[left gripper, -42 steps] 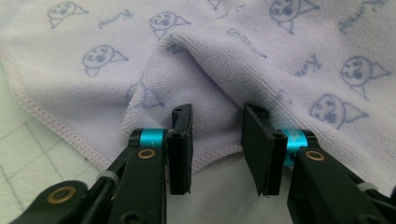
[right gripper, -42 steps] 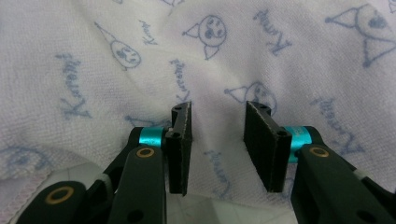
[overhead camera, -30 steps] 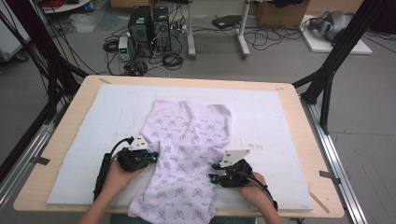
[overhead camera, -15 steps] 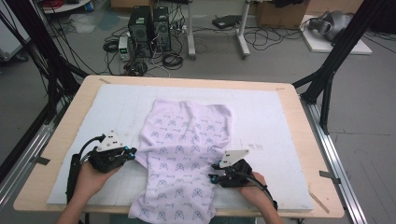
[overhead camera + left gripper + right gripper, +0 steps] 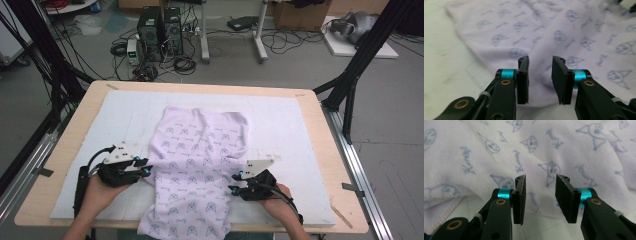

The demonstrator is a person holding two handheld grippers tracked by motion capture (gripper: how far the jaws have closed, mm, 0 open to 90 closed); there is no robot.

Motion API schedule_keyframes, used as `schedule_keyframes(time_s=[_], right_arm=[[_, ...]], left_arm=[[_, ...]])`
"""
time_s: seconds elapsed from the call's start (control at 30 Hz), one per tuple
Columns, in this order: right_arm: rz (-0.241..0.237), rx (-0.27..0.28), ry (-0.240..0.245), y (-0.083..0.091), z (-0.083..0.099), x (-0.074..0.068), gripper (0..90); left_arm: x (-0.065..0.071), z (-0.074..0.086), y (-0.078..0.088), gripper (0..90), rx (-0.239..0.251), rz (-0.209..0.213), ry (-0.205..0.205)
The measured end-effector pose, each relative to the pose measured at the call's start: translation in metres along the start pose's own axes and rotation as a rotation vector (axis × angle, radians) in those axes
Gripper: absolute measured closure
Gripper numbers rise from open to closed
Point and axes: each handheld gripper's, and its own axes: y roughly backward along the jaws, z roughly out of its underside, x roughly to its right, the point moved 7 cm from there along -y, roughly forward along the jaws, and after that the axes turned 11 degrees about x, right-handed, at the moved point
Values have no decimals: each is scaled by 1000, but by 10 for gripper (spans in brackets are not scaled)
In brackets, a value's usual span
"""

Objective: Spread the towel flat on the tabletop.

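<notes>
A pale lilac cloth (image 5: 200,160) printed with blue cat faces lies spread down the middle of the white mat, and its near end hangs over the table's front edge. My left gripper (image 5: 145,167) sits at the cloth's left edge. Its jaws have just been opening and now stand apart, with the cloth (image 5: 544,32) lying just beyond them and nothing pinched (image 5: 540,63). At the cloth's right edge my right gripper (image 5: 235,182) points left. It is open too (image 5: 540,182), and the cloth (image 5: 529,147) lies flat ahead of its fingers.
The white mat (image 5: 290,125) covers a wooden table (image 5: 320,115). Black frame posts (image 5: 350,85) stand at both sides. Computer towers (image 5: 160,25) and cables lie on the floor beyond the far edge.
The left gripper moved left from the cloth's left side, drawing that edge outward, then opened its jaws and let the edge go. The right gripper stayed put.
</notes>
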Motion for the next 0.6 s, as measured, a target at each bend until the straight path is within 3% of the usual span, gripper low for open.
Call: schedule_keyframes(time_s=[0.13, 0.2, 0.27, 0.37, 0.43, 0.5, 0.6], right_arm=[[3, -19, -9, 0, 7, 0, 581], [0, -29, -11, -5, 10, -1, 587], [-10, -5, -37, -8, 11, -1, 629], [-31, 5, -50, -8, 10, -3, 781], [-39, 3, -39, -8, 10, -4, 834], [-41, 7, -38, -6, 8, -6, 851], [-62, 40, -41, 1, 5, -12, 857]], left_arm=[[20, 7, -21, 614, -29, 72, -15], [27, 15, -31, 597, -73, 104, -20], [34, 26, -41, 597, -130, 134, -29], [38, 28, -42, 690, -106, 133, -48], [40, 28, -41, 833, -114, 148, -56], [44, 28, -40, 867, -118, 144, -79], [48, 27, -36, 875, -109, 154, -79]])
